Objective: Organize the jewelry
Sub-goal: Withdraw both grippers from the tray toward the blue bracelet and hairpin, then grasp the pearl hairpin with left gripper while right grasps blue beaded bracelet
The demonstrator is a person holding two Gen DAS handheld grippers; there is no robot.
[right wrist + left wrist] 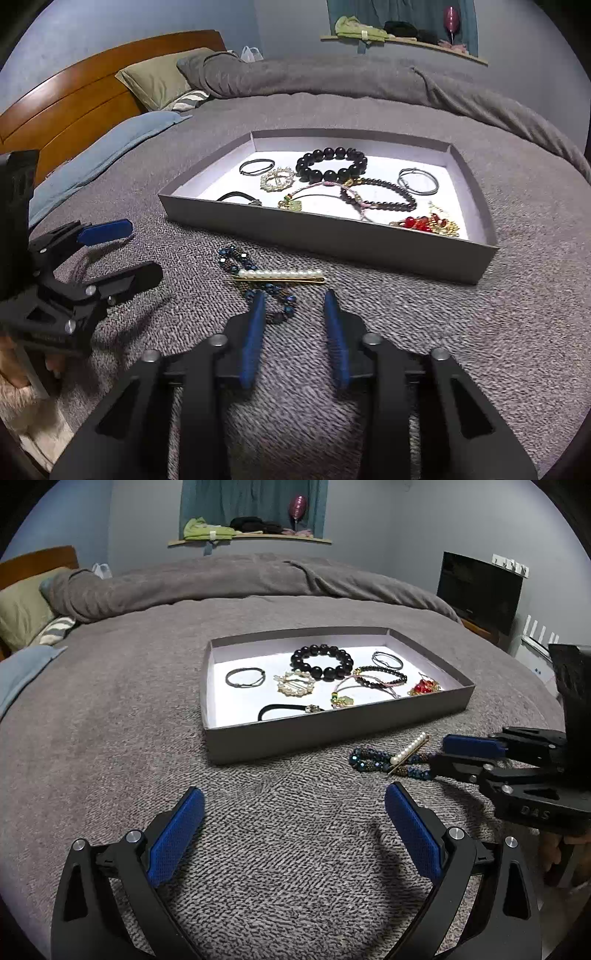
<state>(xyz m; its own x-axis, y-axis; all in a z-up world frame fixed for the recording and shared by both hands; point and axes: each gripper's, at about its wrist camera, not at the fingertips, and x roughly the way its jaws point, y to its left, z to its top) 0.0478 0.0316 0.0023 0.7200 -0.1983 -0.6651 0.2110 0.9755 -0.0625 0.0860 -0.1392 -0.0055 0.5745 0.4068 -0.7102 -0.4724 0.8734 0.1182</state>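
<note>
A blue beaded bracelet (236,260) lies on the grey blanket in front of a shallow grey tray (332,240), with a pearl hair pin (280,275) across it. My right gripper (293,299) is low over the bracelet's near end. Its jaws stand narrow, with a few beads between them and a gap left to the right pad, so it is open. From the left wrist view, the right gripper (439,751) reaches the bracelet (373,760) and the pin (408,751) from the right. My left gripper (295,801) hovers wide open over bare blanket, holding nothing.
The tray (332,734) holds a black bead bracelet (321,661), hair ties, a pearl brooch (295,683), thin bracelets and a red-gold piece (424,687). Pillows and a wooden headboard (74,103) stand at the far left. A dark screen (480,590) is at the right.
</note>
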